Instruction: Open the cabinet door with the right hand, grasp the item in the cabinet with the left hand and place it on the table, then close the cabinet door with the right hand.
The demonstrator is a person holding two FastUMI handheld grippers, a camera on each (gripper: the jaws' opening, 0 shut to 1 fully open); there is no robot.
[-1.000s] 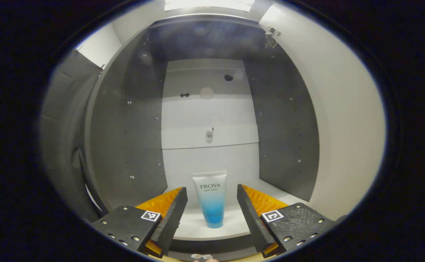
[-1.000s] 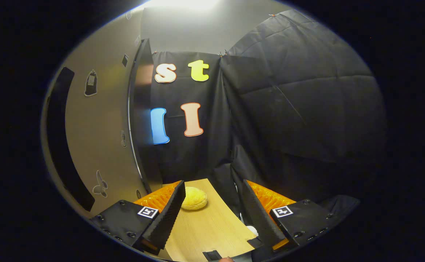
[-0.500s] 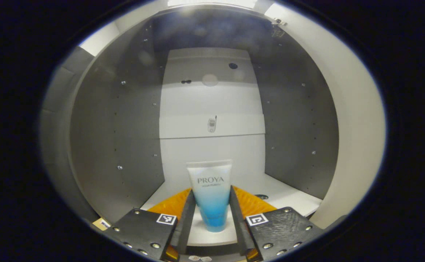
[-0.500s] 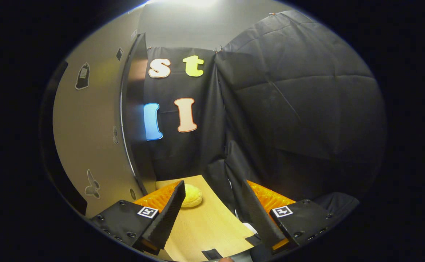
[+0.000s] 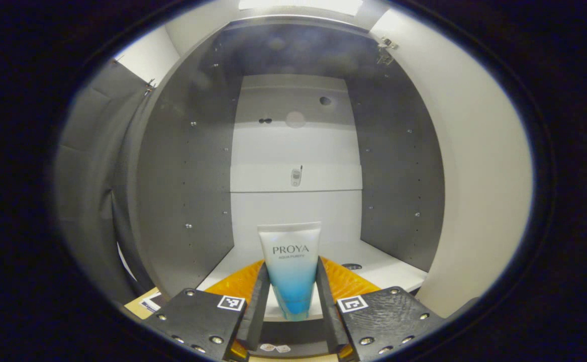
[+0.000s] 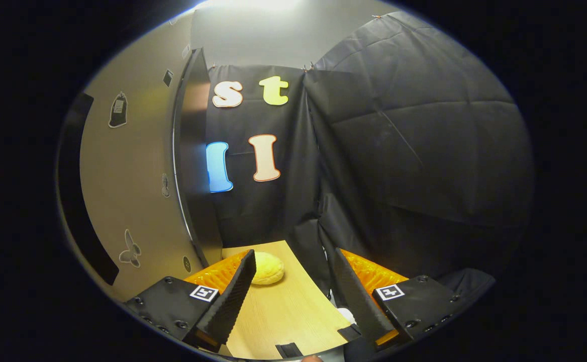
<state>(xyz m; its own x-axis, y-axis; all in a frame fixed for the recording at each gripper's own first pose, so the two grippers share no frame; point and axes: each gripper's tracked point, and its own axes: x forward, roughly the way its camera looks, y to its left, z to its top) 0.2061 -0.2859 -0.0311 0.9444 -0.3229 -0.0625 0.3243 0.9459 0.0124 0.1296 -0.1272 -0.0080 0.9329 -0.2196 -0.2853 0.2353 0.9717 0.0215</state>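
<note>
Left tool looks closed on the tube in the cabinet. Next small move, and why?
Probably draw the left tool straight back out of the cabinet. Its fingers press both sides of the upright tube, the door stands open, and the right tool hangs open over the table.

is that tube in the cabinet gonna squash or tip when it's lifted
The tube looks like soft plastic, so it will likely dent under the left hand-held gripper, whose fingers press its lower sides. Standing narrow end down, it would probably tip if released.
</note>
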